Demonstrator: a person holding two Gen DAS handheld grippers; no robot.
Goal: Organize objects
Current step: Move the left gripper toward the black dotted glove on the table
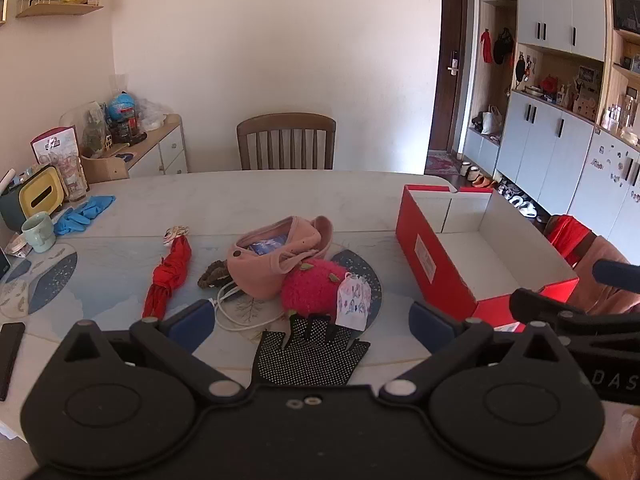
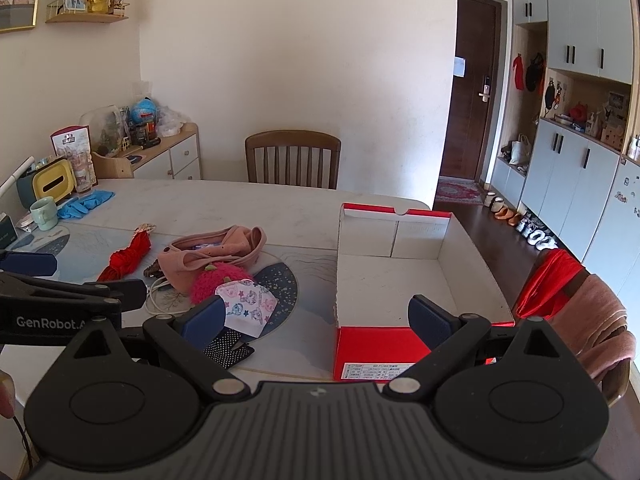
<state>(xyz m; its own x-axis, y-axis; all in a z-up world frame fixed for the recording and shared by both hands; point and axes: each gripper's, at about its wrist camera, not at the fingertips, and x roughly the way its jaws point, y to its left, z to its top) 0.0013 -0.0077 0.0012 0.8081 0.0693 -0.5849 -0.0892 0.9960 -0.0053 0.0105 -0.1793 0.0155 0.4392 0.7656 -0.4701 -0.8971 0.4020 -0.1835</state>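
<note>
Red cardboard first: in the left wrist view the open shoe box [image 1: 460,248] sits on the right part of the white table [image 1: 256,196], white inside, nothing in it. My left gripper [image 1: 310,322] hangs over the near edge with its fingers spread wide, holding nothing. Just beyond it lies a black dotted glove [image 1: 308,354], flat on the table. Past the glove: a fuzzy pink ball [image 1: 312,286] with a printed face mask [image 1: 353,300] leaning on its right side, a pink fabric pouch [image 1: 276,256] touching the ball from behind, a white cable [image 1: 236,312] looped at the pouch's left, and a folded red umbrella [image 1: 168,276] further left, apart from the pile. Blue gloves [image 1: 84,210] and a green mug [image 1: 38,232] sit at far left. My right gripper's arm shows at the right edge.

Right wrist view: my right gripper [image 2: 316,316] is also spread wide and empty, near the box's [image 2: 400,280] front wall. The mask [image 2: 246,304] lies just behind my left-hand finger [image 2: 202,322], the glove [image 2: 230,348] partly hidden under it. Pouch [image 2: 212,250], ball [image 2: 214,280] and umbrella [image 2: 124,258] stay clustered left of the box. A wooden chair [image 2: 294,158] stands at the far side.
</note>
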